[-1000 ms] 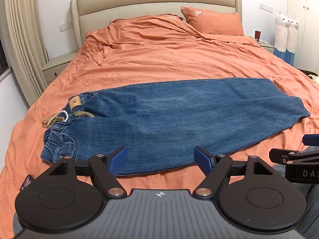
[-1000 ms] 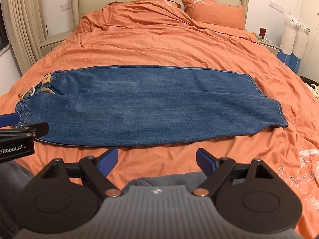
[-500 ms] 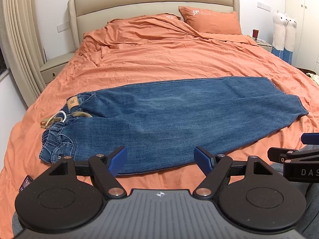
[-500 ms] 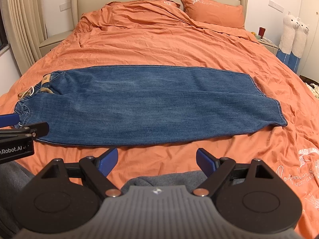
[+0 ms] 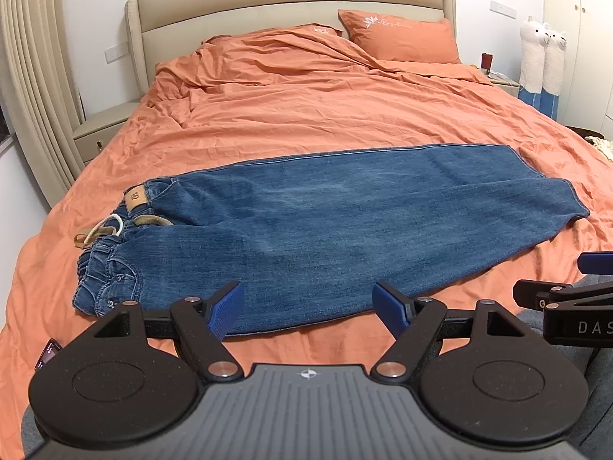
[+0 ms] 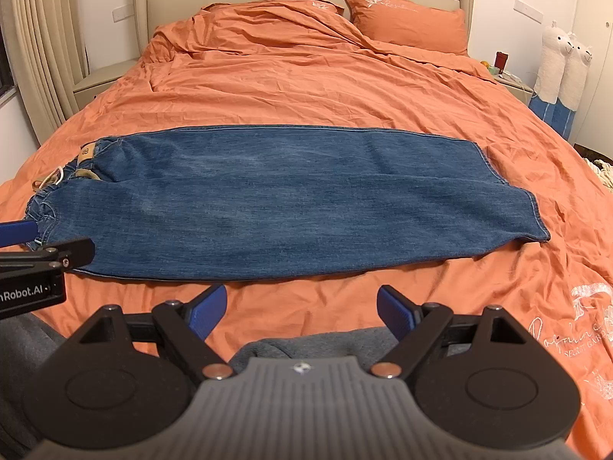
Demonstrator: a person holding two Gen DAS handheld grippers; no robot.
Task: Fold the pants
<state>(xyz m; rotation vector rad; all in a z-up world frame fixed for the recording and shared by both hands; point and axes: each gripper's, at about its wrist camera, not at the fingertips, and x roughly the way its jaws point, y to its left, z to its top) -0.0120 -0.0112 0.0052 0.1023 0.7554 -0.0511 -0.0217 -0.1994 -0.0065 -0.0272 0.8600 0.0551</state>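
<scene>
Blue denim pants (image 5: 325, 230) lie flat across the orange bed, folded lengthwise, waistband with tan drawstring (image 5: 99, 230) at the left, leg hems at the right. They also show in the right wrist view (image 6: 287, 207). My left gripper (image 5: 308, 308) is open and empty, just above the pants' near edge. My right gripper (image 6: 302, 308) is open and empty, above the bedsheet short of the pants' near edge. Each gripper shows at the edge of the other's view.
The orange duvet (image 6: 325, 88) covers the whole bed, with a pillow (image 6: 406, 19) at the beige headboard. Nightstands stand on both sides. Two plush alpacas (image 6: 563, 65) stand at the right wall. A small dark device (image 5: 48, 352) lies by the bed's near left edge.
The left wrist view has shifted slightly, so the pants sit a little lower and left in it. The right gripper and the pants have not visibly moved.
</scene>
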